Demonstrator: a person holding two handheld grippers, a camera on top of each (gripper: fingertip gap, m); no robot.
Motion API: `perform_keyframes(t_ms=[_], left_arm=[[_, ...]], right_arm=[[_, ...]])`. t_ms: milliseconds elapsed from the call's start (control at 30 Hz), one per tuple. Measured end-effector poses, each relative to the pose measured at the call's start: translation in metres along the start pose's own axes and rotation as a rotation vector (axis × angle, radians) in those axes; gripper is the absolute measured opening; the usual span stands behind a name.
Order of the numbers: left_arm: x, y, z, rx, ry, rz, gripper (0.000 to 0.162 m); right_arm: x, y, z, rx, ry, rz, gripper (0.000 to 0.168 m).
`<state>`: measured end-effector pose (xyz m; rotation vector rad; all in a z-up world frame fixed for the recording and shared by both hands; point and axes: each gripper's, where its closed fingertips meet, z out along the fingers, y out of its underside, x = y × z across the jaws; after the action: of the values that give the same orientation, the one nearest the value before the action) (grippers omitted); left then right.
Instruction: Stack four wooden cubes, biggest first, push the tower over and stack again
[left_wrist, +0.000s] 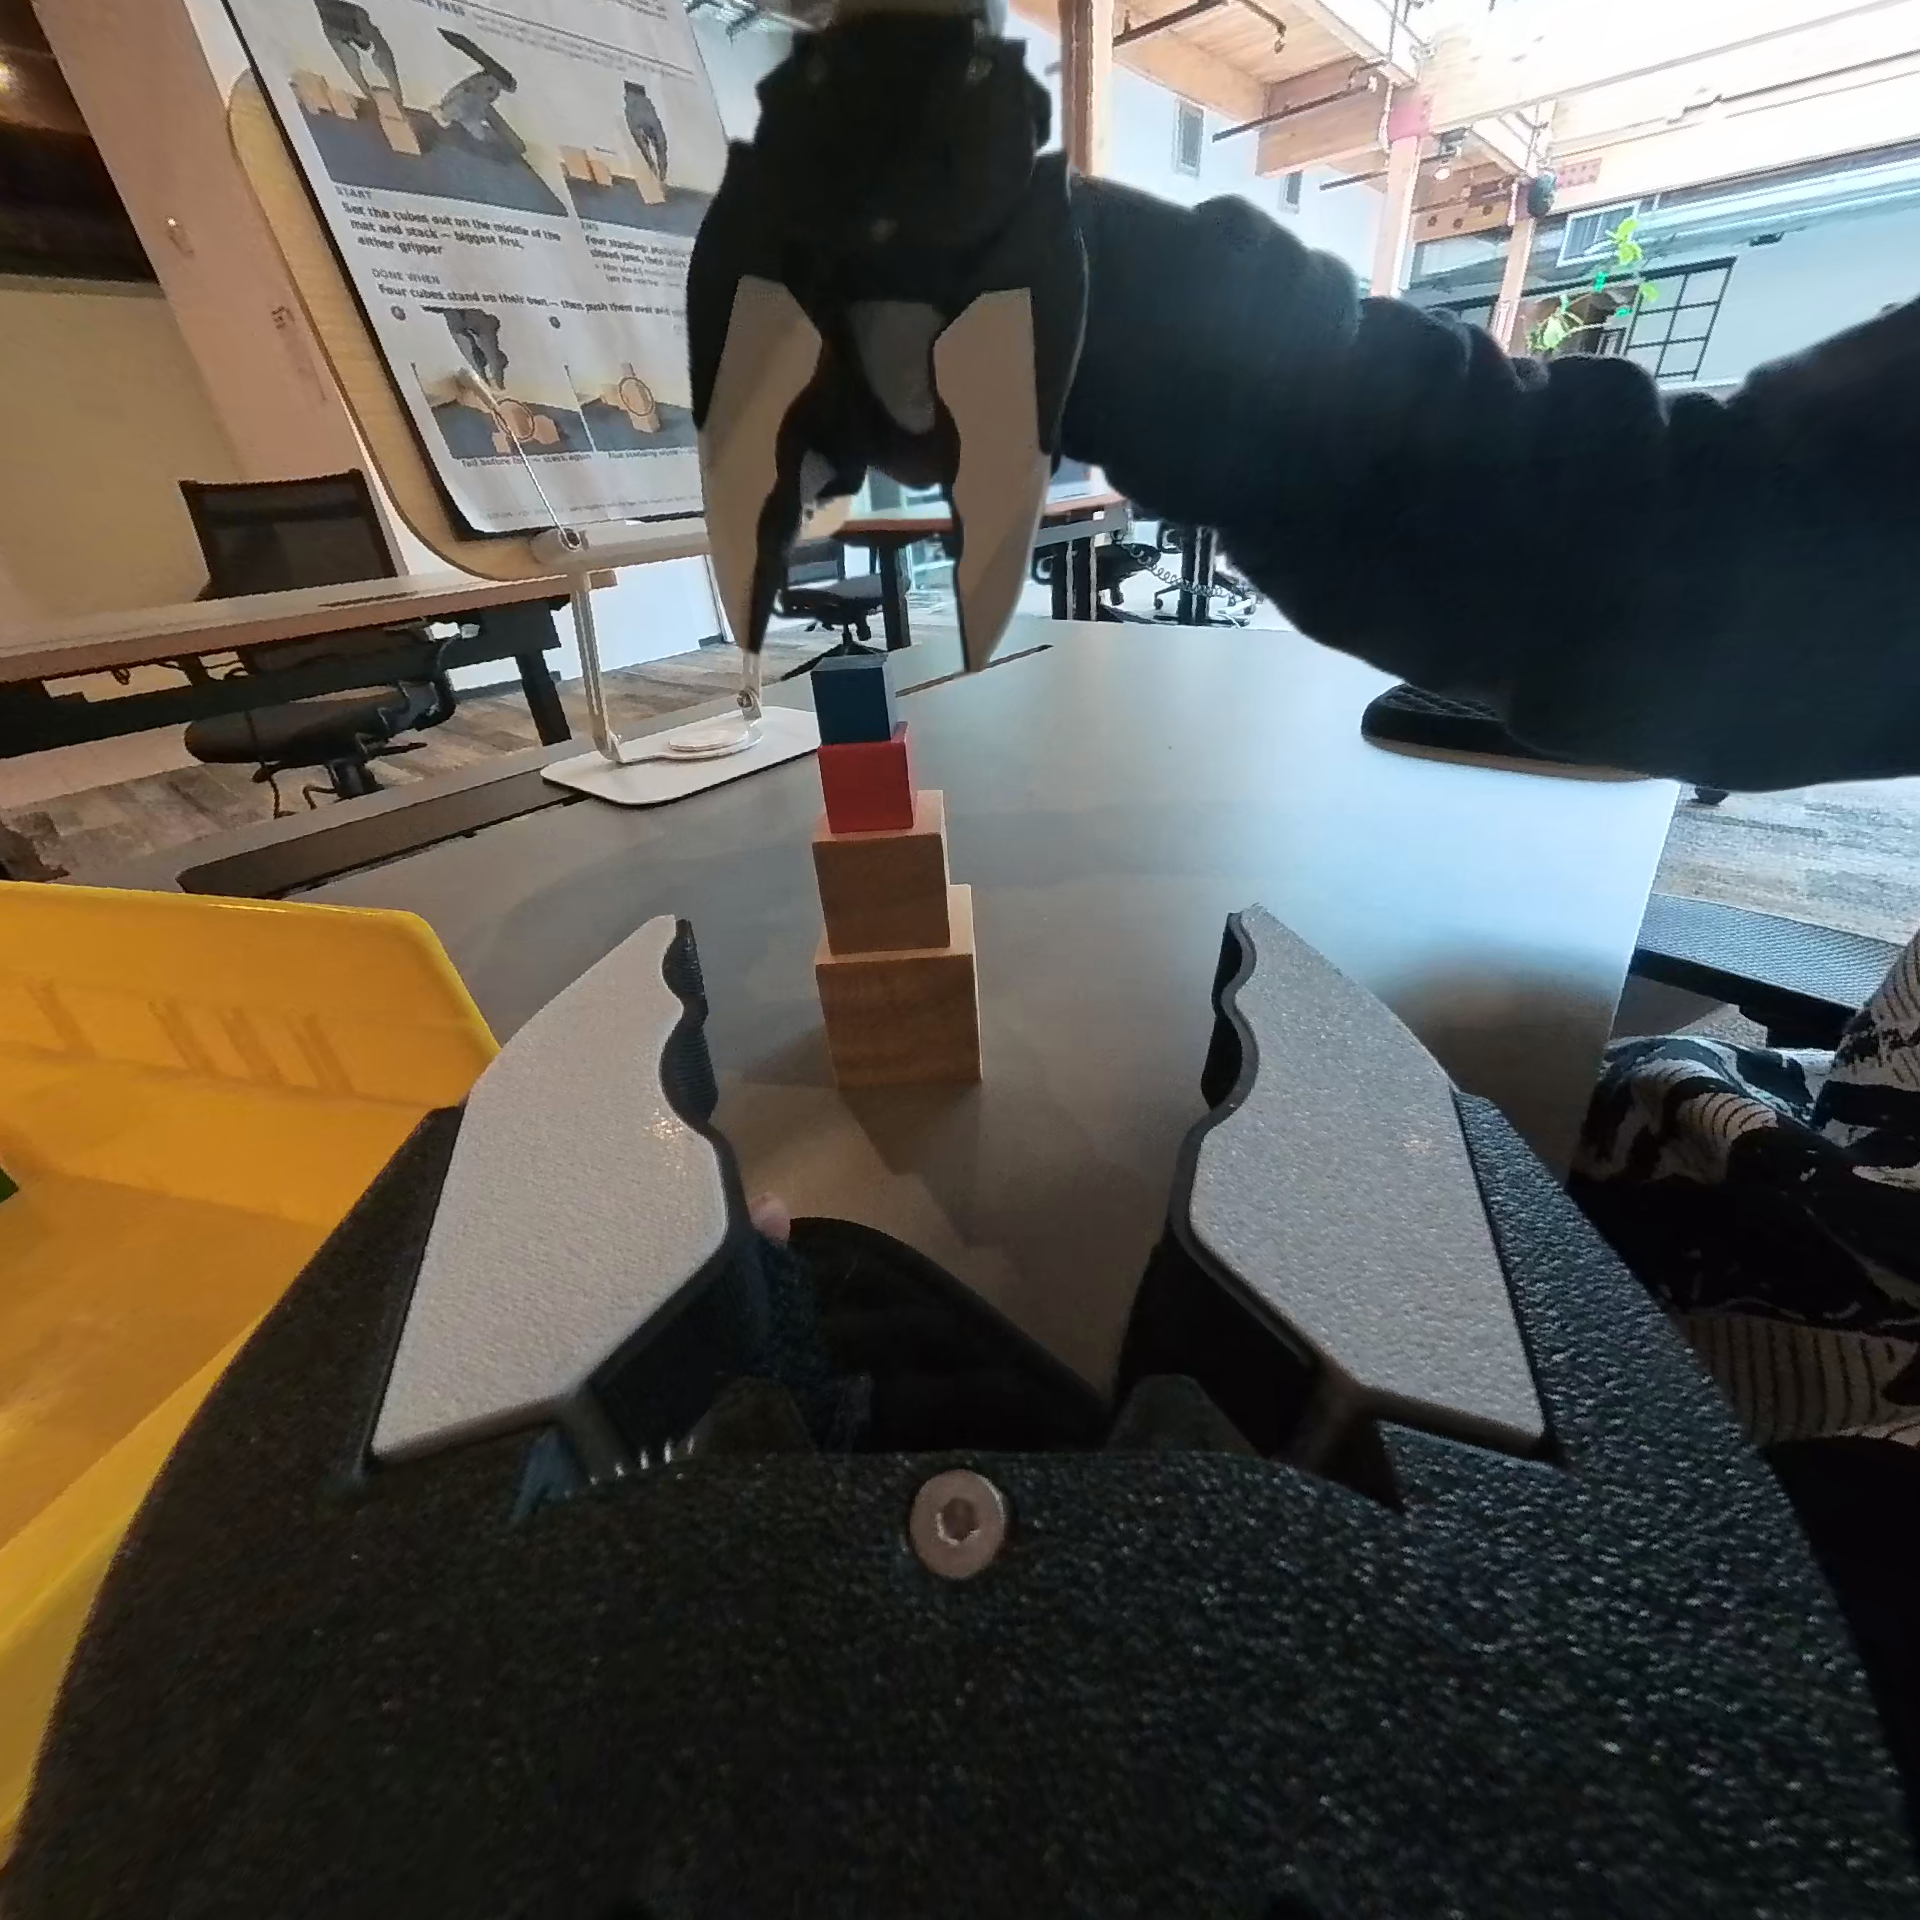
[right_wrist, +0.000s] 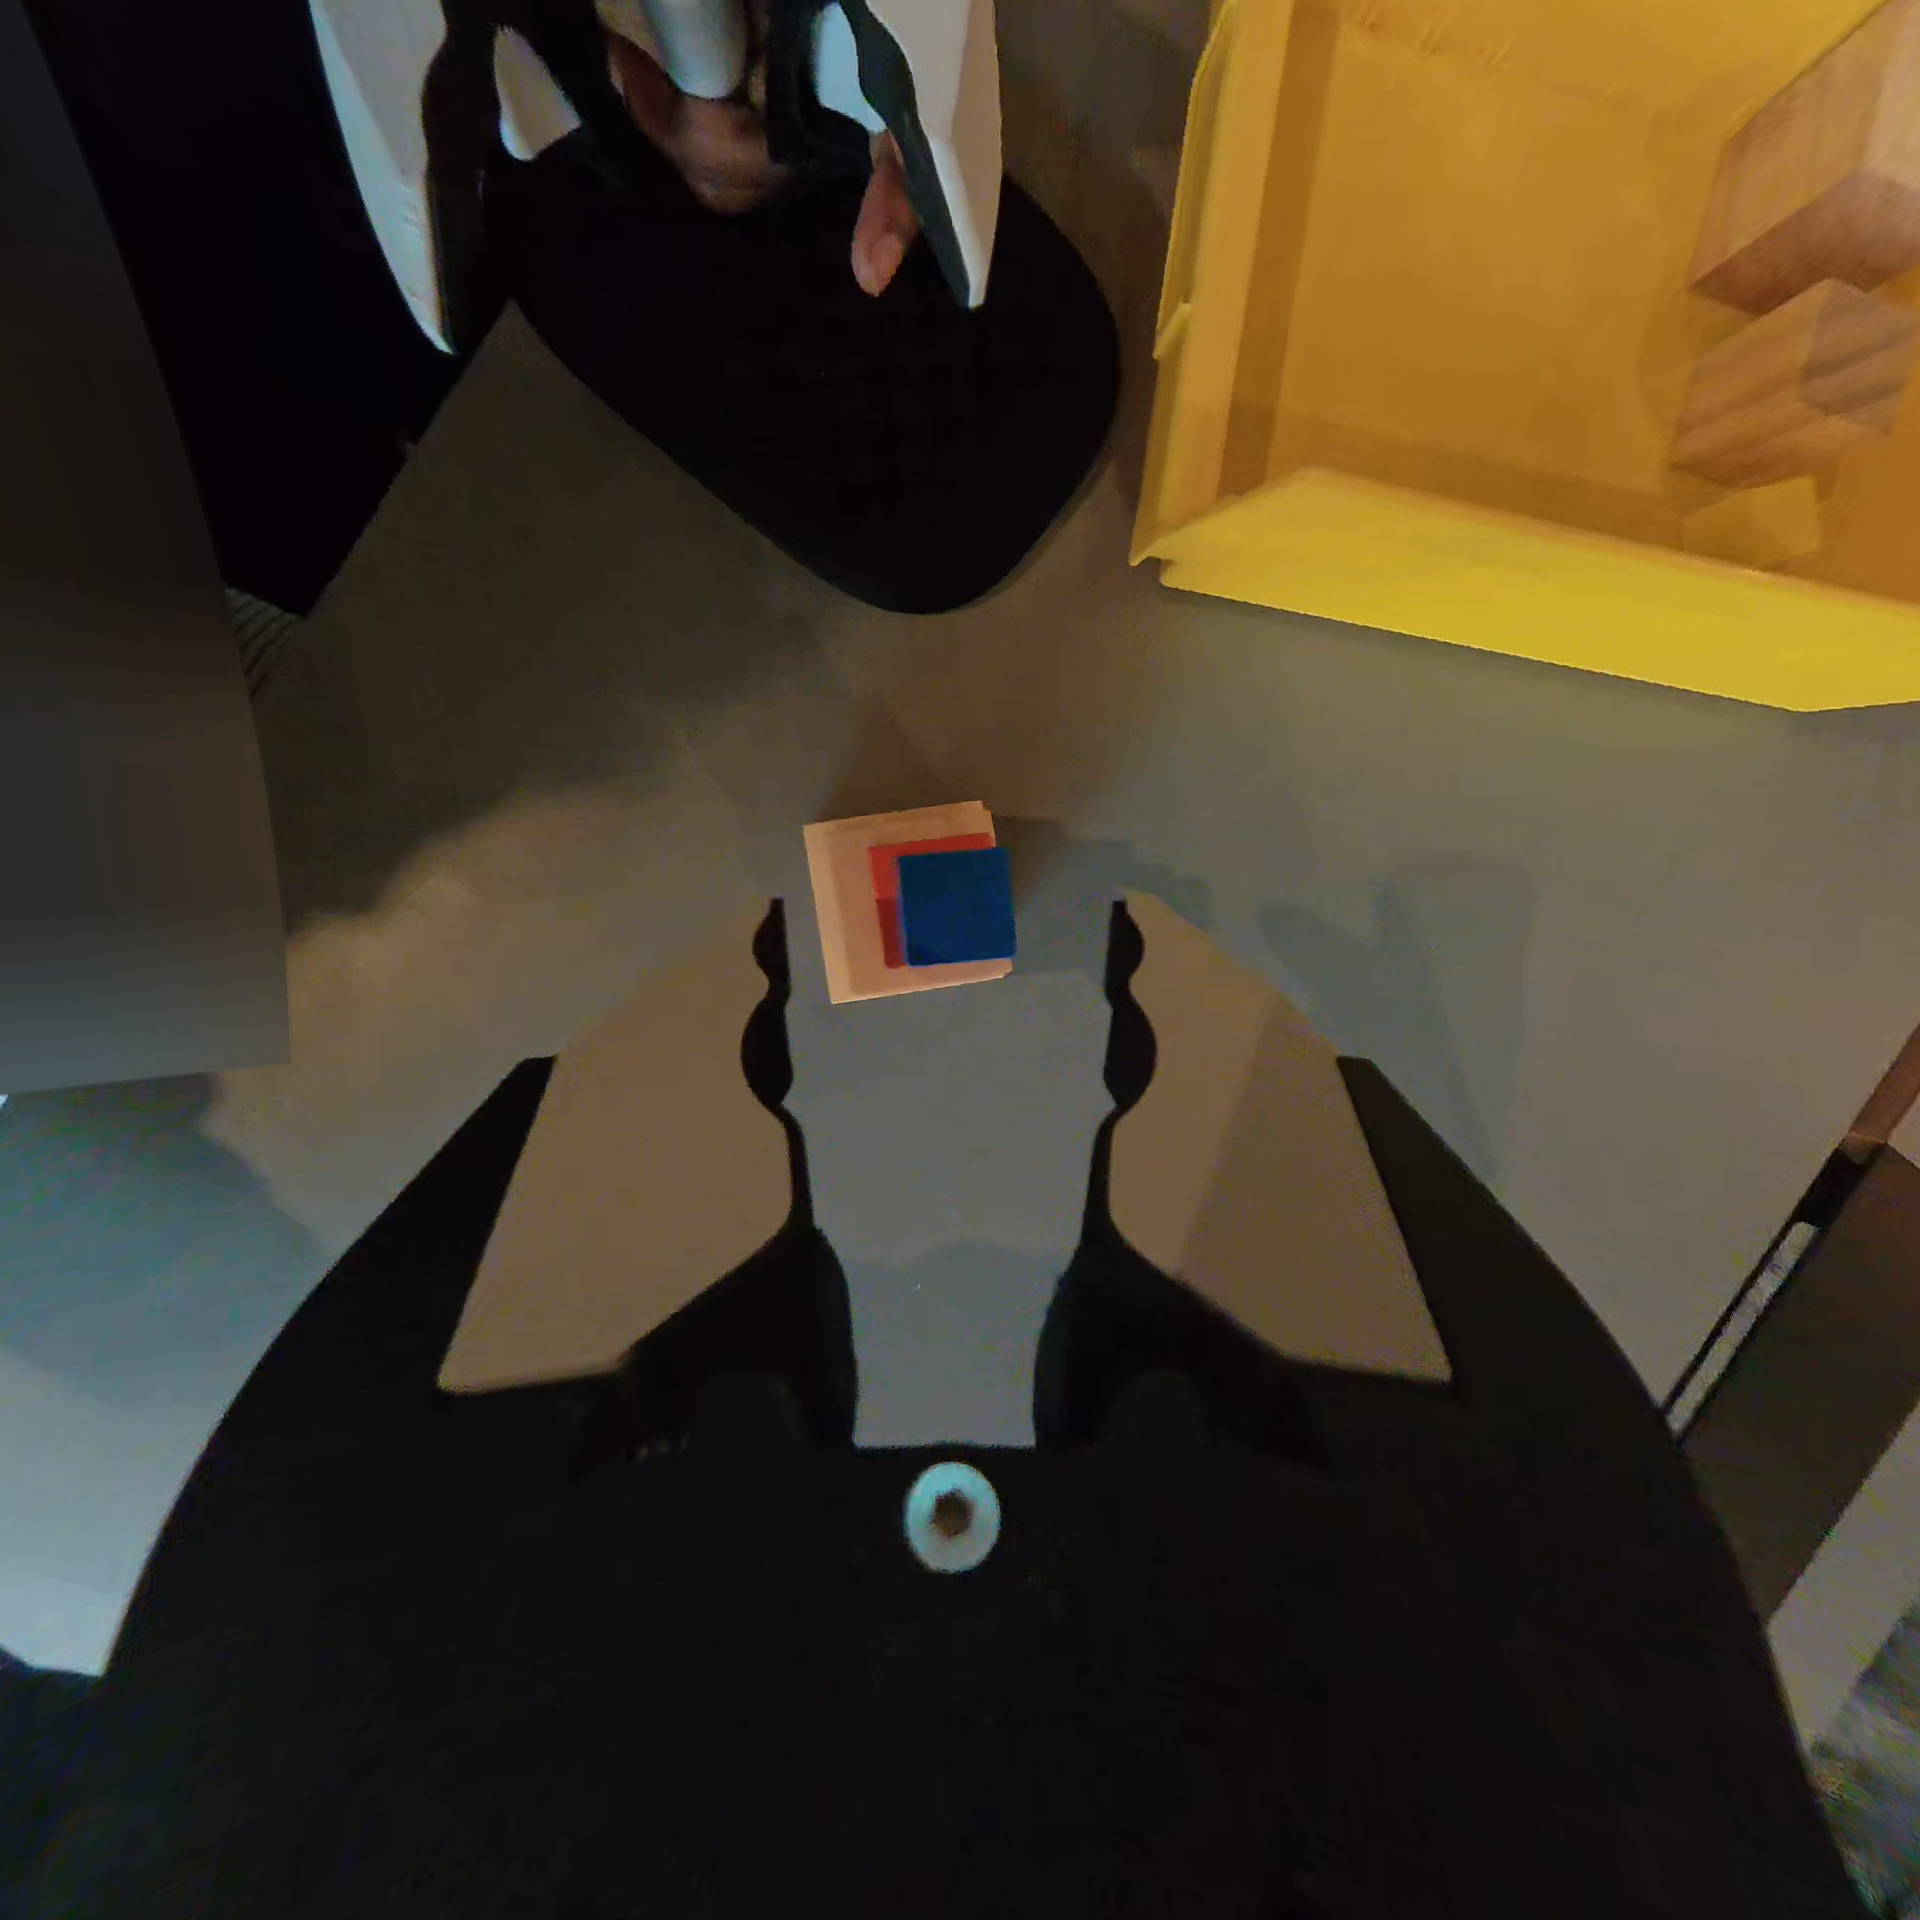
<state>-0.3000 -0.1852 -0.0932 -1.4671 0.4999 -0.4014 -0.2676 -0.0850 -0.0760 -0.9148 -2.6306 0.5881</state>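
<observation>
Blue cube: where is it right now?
The blue cube tops the four-cube tower, resting on the red cube mid-table; in the left wrist view the open right gripper hangs just above it.

4-cube tower (left_wrist: 891, 883) upright, blue cube (left_wrist: 852, 699) topmost.

The setting is appearing as an open-plan office: rows of desks (left_wrist: 291, 613) with black swivel chairs (left_wrist: 312, 717) are standing behind the grey surface (left_wrist: 1247, 831), under exposed timber ceiling beams (left_wrist: 1340, 114), beside an instruction poster (left_wrist: 499, 260).
</observation>
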Motion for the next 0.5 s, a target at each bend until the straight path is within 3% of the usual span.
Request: perform_keyframes(t_ms=[233,500], left_arm=[[0.0,0.0,0.0,-0.001,0.0,0.002,0.093],[0.0,0.0,0.0,0.0,0.0,0.001,0.093]], right_arm=[[-0.003,-0.016,-0.019,0.017,0.124,-0.006,0.064],[-0.047,-0.02,-0.035,0.22,0.256,0.112,0.076]])
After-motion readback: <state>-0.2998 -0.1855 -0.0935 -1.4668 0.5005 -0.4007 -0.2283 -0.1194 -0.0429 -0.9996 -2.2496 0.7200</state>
